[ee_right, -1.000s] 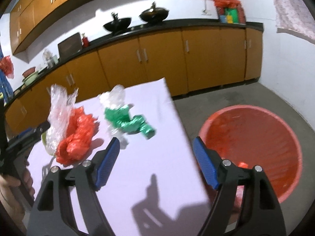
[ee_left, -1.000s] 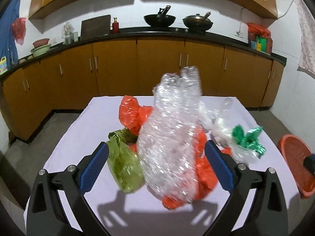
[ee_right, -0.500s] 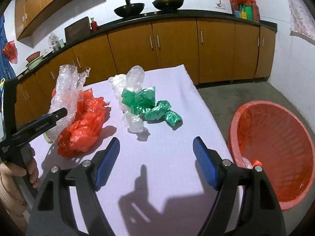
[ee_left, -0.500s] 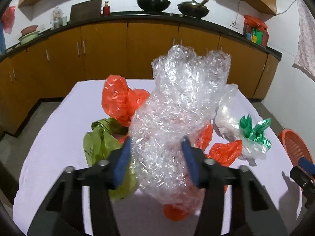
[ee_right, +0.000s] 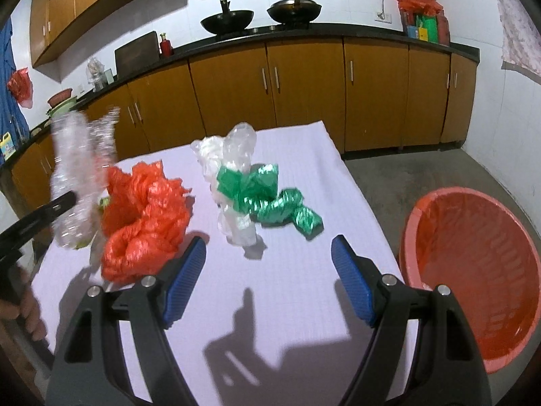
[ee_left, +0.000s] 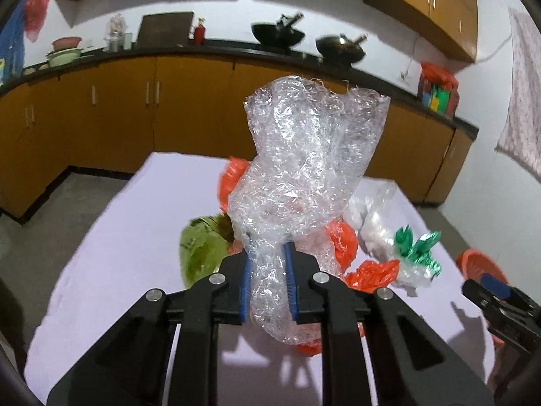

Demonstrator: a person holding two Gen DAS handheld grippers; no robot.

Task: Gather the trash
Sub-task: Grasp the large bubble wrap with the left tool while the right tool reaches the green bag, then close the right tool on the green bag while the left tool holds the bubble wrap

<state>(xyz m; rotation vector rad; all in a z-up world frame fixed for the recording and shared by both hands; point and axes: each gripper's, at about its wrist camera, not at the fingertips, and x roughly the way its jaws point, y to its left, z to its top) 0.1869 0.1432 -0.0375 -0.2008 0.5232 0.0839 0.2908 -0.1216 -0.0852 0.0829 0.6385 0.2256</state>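
Observation:
A crumpled sheet of clear bubble wrap (ee_left: 304, 176) stands up between the blue pads of my left gripper (ee_left: 268, 257). Its jaws are closing and the pads squeeze the wrap's lower part. The right wrist view shows the same wrap (ee_right: 77, 176) held at the table's left side. Behind it lie a red plastic bag (ee_right: 145, 216), an olive green bag (ee_left: 203, 250), a whitish clear bag (ee_right: 233, 155) and a crumpled green foil bag (ee_right: 267, 193). My right gripper (ee_right: 268, 247) hovers open and holds nothing, just short of the green and whitish bags.
The trash lies on a table with a pale lilac cloth (ee_right: 287, 304). A red plastic basket (ee_right: 416, 216) stands on the floor by the table's right edge. Wooden kitchen cabinets with woks on the counter line the far wall. A person's hand holds the left gripper's handle.
The left jaws went from wide open to closed on the bubble wrap. The right gripper's view swung left, from the basket toward the trash on the table.

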